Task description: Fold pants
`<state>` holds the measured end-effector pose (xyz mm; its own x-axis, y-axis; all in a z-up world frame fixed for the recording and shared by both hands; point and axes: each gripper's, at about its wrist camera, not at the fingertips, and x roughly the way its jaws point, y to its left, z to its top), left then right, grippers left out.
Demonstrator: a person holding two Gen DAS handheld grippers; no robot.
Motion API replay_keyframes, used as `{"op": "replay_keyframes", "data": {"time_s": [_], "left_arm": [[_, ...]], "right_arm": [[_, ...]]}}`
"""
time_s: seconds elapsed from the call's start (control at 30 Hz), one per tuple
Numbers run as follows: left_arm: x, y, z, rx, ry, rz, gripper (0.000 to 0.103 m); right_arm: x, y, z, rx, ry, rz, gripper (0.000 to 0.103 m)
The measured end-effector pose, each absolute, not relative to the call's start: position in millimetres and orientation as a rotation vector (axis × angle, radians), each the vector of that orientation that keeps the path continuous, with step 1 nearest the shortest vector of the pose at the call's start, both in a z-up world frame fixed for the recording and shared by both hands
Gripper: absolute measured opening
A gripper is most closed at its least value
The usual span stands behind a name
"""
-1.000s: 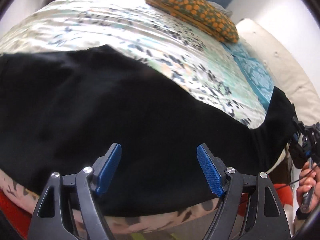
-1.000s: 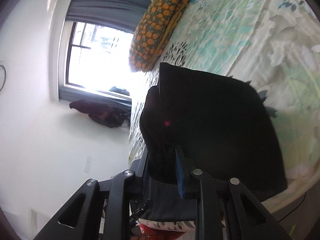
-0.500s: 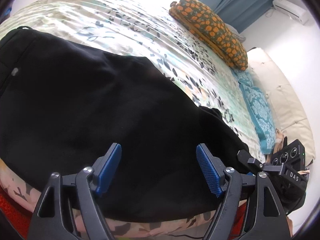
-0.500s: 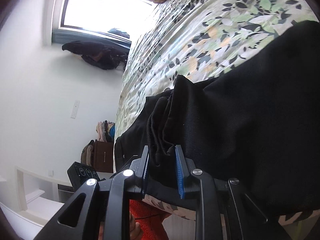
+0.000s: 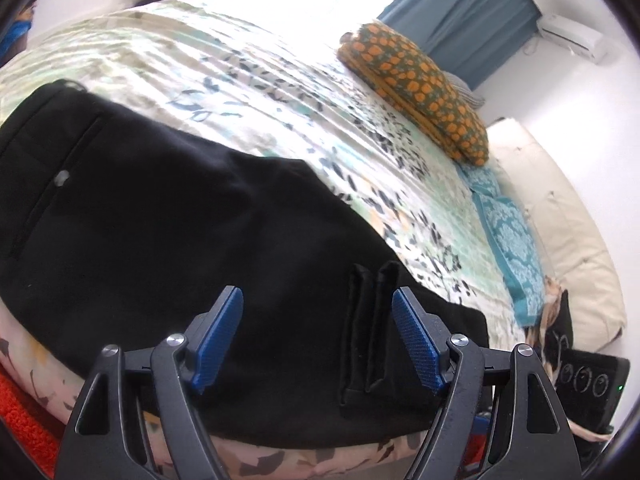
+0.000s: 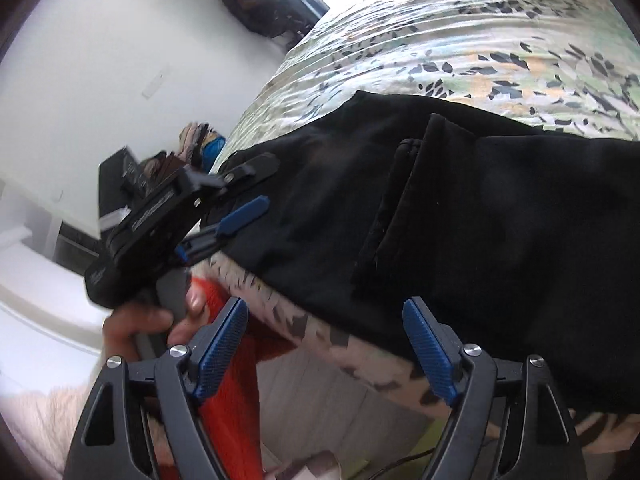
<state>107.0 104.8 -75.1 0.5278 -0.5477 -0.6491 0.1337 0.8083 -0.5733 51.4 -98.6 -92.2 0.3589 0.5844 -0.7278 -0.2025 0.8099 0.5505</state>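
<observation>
Black woven-fabric pants [image 5: 168,216] lie folded on the leaf-print bed [image 5: 280,92], hems just ahead of the spread, empty left tongs [image 5: 318,340]. Right tongs [image 6: 326,346] are opening, seemingly nothing between them. Next, pinch both hem layers together, squarely.

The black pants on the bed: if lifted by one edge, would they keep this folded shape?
Probably not. The black pants drape over the bed edge, so they look floppy. The leg hems lie loose on top and would likely slide off.
</observation>
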Motion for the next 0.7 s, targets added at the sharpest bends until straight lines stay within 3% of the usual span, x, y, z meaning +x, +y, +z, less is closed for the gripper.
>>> {"op": "replay_keyframes", "data": {"time_s": [0.1,0.23,0.37,0.5,0.57,0.7], "left_arm": [[97,62,-66,-0.359,0.921,-0.599,0.07],[82,3,-72,-0.113,0.956,-0.7,0.049],[85,-17,-89,-0.013,1.001,-0.591,0.049],[84,-21,-95,-0.006,1.027,-0.605,0.047],[81,-24,-101,0.019,1.044,-0.596,0.01],[77,-13,-99,-0.026,1.057,-0.562,0.008]], "right_arm": [[15,-135,-66,0.308,1.033,0.47,0.083],[-26,-193,-55,0.304,0.937,0.276,0.086],[-41,-241,-58,0.468,0.886,0.151,0.086],[-43,-253,-54,0.457,0.847,0.153,0.086],[-40,-248,-57,0.461,0.858,0.165,0.086],[-47,-256,-51,0.459,0.842,0.119,0.086]]}}
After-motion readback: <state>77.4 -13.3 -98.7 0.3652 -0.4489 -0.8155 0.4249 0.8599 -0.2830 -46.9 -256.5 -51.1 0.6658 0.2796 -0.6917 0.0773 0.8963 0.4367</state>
